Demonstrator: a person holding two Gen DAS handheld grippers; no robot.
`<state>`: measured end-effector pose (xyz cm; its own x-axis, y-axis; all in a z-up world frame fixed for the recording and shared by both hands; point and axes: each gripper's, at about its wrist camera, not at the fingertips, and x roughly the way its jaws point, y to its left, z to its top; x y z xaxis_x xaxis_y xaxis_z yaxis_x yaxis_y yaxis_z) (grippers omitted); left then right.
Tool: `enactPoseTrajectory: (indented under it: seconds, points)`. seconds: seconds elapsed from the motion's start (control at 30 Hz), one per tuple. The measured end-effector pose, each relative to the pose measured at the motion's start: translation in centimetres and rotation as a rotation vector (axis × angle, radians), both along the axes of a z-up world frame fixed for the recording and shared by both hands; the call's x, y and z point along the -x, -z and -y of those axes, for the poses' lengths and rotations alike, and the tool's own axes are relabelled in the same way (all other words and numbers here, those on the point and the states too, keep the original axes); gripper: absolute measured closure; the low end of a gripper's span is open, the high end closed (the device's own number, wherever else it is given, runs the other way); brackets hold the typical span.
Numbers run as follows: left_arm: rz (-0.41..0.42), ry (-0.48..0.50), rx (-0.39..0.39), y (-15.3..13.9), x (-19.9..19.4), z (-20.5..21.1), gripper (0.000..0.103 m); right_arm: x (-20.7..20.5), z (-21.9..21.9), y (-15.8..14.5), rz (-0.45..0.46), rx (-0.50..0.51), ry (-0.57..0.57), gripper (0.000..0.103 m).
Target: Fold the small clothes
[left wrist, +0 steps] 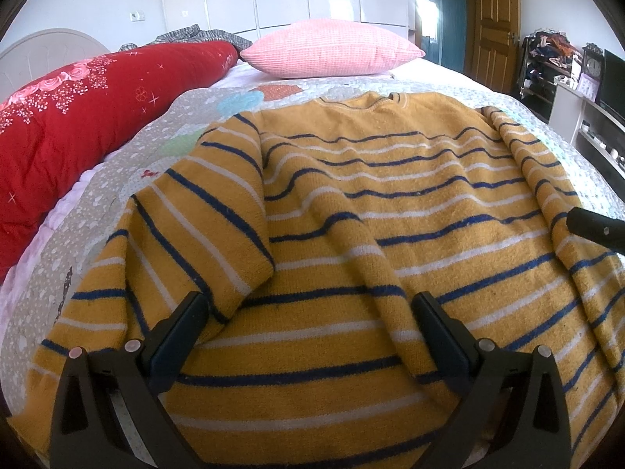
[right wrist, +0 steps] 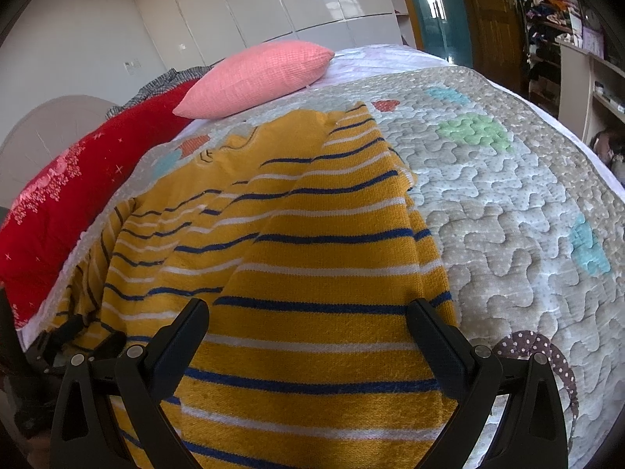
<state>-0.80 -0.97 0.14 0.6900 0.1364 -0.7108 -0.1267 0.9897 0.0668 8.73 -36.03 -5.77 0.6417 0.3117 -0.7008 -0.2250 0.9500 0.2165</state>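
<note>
A mustard-yellow sweater [left wrist: 371,203] with blue and white stripes lies flat on the quilted bedspread [left wrist: 117,203], collar away from me. Both sleeves are folded inward over the body. My left gripper [left wrist: 310,305] is open and empty, hovering just above the sweater's lower hem. My right gripper [right wrist: 306,310] is open and empty above the sweater's [right wrist: 312,258] right side, over the folded right sleeve. One right finger [left wrist: 597,228] shows at the right edge of the left wrist view. The left gripper [right wrist: 78,336] shows dimly at the lower left of the right wrist view.
A pink pillow [left wrist: 332,49] and a red floral quilt [left wrist: 78,117] lie at the bed's far and left sides. White wardrobes, a wooden door [left wrist: 492,19] and shelves [left wrist: 597,125] stand beyond. Bare bedspread [right wrist: 508,215] lies right of the sweater.
</note>
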Motion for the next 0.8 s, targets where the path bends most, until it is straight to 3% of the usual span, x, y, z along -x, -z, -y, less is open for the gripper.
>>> enactPoseTrajectory:
  seconds: [0.43, 0.8]
  points:
    - [0.021, -0.005, 0.005, 0.12, 0.47, 0.19, 0.0, 0.11, -0.73, -0.1, 0.006, 0.097, 0.078, 0.0]
    - [0.015, -0.006, -0.001, 0.12, 0.39, 0.16, 0.0, -0.12, -0.46, 0.1, -0.038, 0.083, 0.089, 0.0]
